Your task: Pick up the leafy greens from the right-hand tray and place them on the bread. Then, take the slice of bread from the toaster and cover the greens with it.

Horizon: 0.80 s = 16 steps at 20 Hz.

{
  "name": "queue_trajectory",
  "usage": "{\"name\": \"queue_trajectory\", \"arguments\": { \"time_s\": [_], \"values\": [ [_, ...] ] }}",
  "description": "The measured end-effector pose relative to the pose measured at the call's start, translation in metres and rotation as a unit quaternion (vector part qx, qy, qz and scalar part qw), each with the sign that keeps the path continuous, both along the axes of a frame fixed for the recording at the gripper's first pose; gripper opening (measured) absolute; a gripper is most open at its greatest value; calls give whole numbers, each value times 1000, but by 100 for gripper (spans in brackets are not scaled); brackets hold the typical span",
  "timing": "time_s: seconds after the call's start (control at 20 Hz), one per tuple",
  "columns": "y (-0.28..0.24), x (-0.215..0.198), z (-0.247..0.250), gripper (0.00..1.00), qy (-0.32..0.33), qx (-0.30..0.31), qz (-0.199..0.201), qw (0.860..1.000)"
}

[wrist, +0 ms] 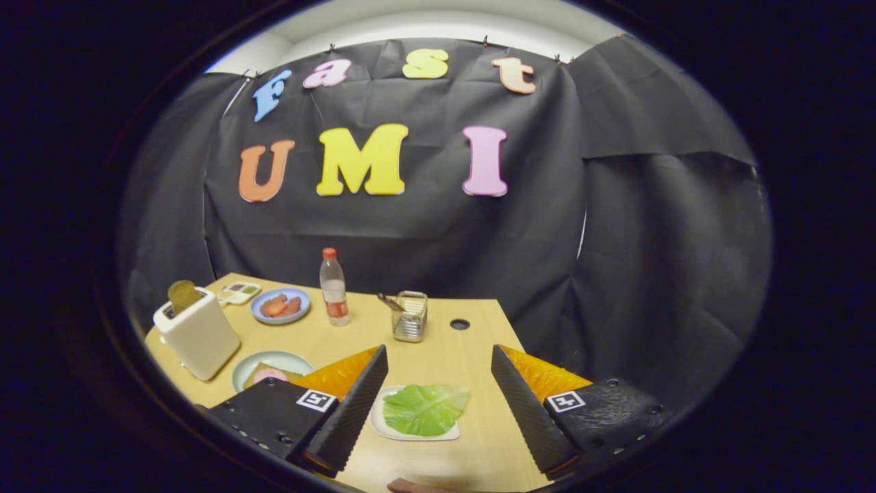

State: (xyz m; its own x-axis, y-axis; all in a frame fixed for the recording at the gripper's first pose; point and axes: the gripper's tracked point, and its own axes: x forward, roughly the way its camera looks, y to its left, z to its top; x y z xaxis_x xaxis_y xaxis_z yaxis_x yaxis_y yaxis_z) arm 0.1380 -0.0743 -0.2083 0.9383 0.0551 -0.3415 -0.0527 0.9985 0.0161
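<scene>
A flat green leaf (424, 408) lies on a white tray (380, 426) on the wooden table, in the gap between my two fingers. My gripper (439, 361) hovers above it, open, with nothing held. To the left, partly behind my left finger (352, 404), a pale green plate (254, 364) carries a slice of bread with a pink piece on top (268, 375). Further left stands a cream toaster (198, 332) with a brown slice of bread (183, 294) sticking up from its slot.
Beyond the fingers stand a clear bottle with a red cap (334, 287), a metal holder with utensils (410, 316), a blue plate of reddish food (280, 305) and a small white tray (239, 292). The table's right edge (512, 329) drops off beside my right finger.
</scene>
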Motion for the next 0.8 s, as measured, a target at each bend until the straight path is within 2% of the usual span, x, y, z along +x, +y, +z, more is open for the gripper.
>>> {"name": "queue_trajectory", "arguments": {
  "time_s": [0.25,0.6,0.65,0.7,0.8],
  "values": [
    [-20,50,-92,96,96,0,-2,995],
    [-23,73,-155,95,194,24,-1,981],
    [-15,72,-162,93,208,35,4,978],
    [-9,72,-168,80,222,45,7,974],
    [-2,69,-182,73,259,56,16,964]
  ]
}}
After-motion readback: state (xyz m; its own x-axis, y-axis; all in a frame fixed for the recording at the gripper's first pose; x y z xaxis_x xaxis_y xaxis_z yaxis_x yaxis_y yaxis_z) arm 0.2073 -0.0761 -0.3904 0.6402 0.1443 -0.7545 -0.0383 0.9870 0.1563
